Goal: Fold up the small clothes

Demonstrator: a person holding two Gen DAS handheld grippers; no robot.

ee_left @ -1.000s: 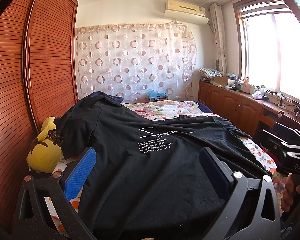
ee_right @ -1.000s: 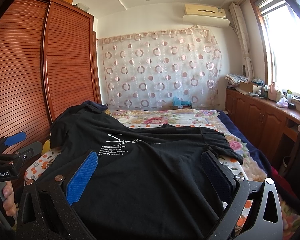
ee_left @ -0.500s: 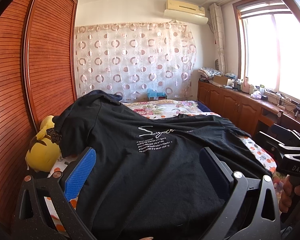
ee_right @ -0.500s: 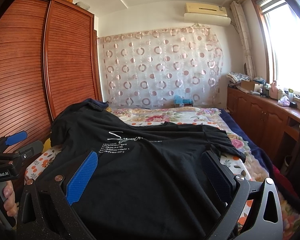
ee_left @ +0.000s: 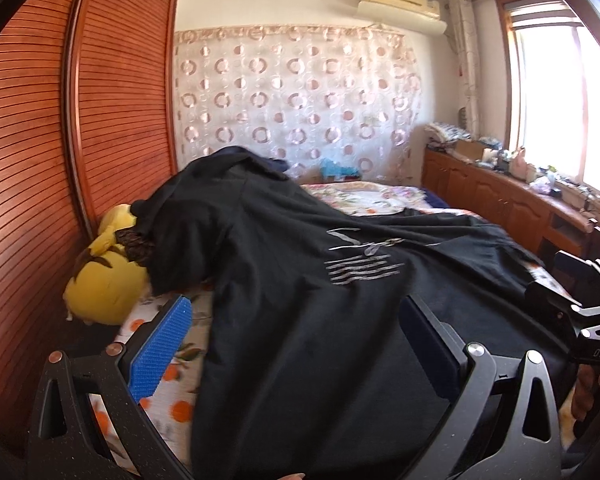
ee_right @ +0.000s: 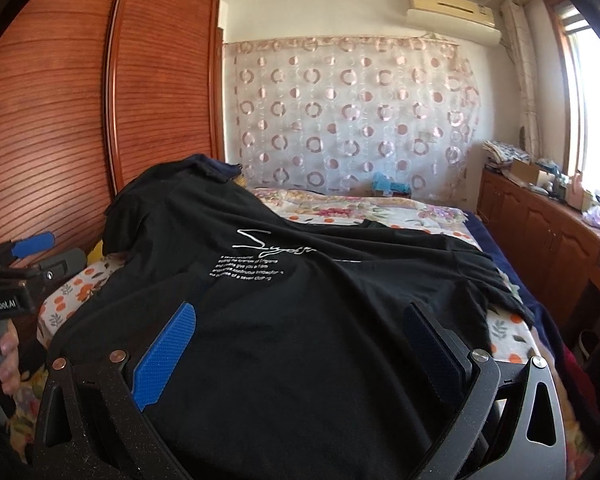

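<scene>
A black T-shirt (ee_left: 320, 320) with white script print lies spread over the bed, its far part draped over a raised lump near the wardrobe. It also shows in the right wrist view (ee_right: 300, 320). My left gripper (ee_left: 296, 332) is open, its blue-padded fingers (ee_left: 164, 340) wide apart low over the shirt's near left part. My right gripper (ee_right: 300, 340) is open too, its jaws wide apart over the shirt's near hem. The cloth lies between the fingers, not pinched. Each gripper appears at the edge of the other's view.
A floral bedsheet (ee_right: 360, 212) covers the bed. A yellow plush toy (ee_left: 104, 276) lies at the left by the slatted wooden wardrobe (ee_left: 60, 140). A wooden cabinet row (ee_right: 548, 232) with clutter runs under the window on the right. A patterned curtain (ee_left: 296, 96) hangs behind.
Both views have shifted slightly; the left gripper has moved left, so more bedsheet and the plush toy show by its left finger. The shirt lies as before and both grippers stay open.
</scene>
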